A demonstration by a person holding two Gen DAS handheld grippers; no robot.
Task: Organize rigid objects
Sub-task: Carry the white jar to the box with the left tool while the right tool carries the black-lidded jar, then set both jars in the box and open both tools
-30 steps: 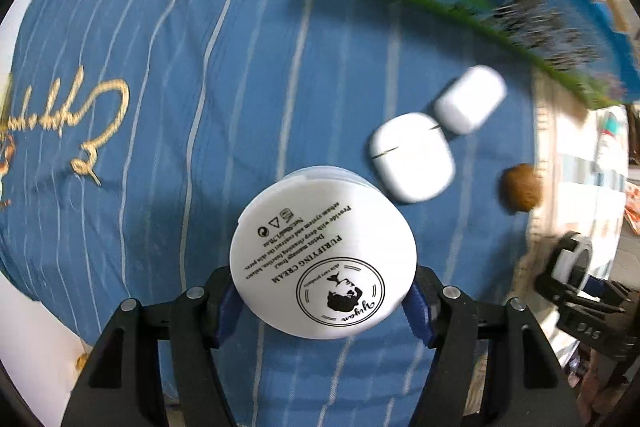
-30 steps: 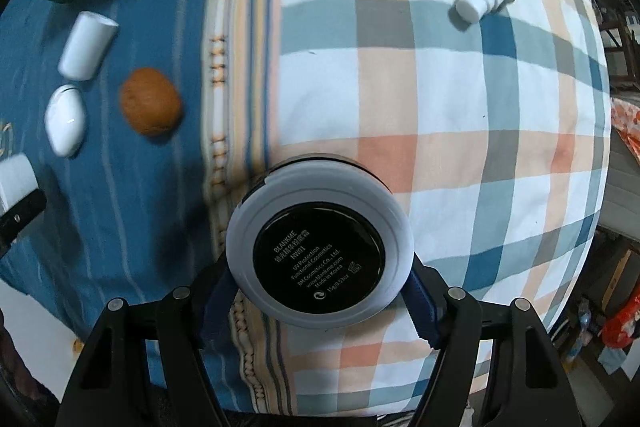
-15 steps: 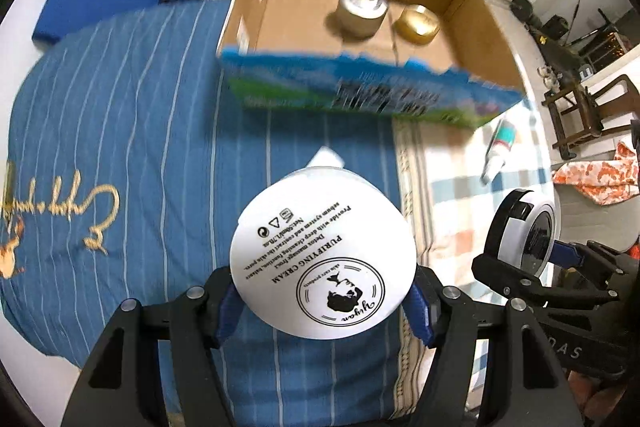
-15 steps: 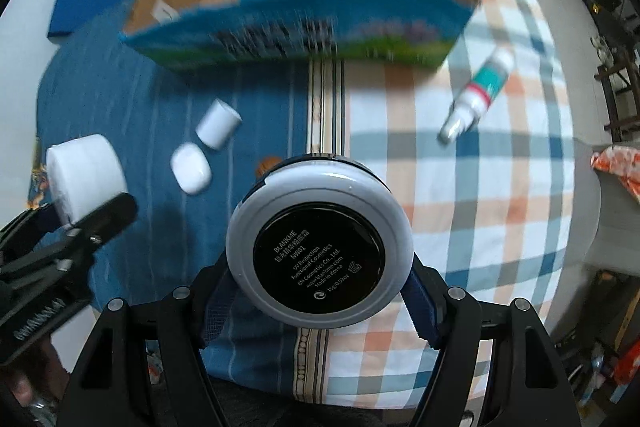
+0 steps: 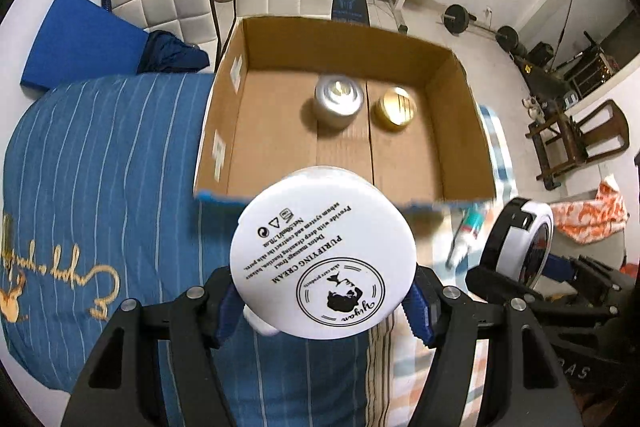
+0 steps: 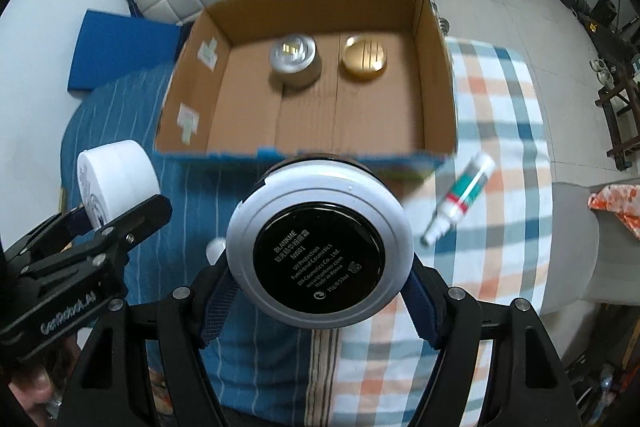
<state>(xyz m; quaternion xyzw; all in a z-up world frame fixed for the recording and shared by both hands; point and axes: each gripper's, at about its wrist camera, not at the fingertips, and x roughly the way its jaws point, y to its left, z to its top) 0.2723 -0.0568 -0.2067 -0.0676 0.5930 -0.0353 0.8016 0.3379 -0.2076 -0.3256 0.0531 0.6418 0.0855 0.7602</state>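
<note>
The left gripper (image 5: 322,303) has its fingers (image 5: 224,315) clamped on a white cream jar (image 5: 324,255), held in the air just short of the near wall of the open cardboard box (image 5: 224,107). The right gripper (image 6: 320,291) has its fingers (image 6: 424,303) clamped on a white-rimmed compact with a black base (image 6: 320,247), also held just in front of that near wall. Inside the box, toward its far wall, a silver jar (image 6: 295,61) stands beside a gold tin (image 6: 364,58). Outside the box's near right corner, a green-and-white tube (image 6: 460,201) lies on the plaid cloth (image 6: 500,131). Left of the box spreads the blue striped cloth (image 5: 100,155).
</note>
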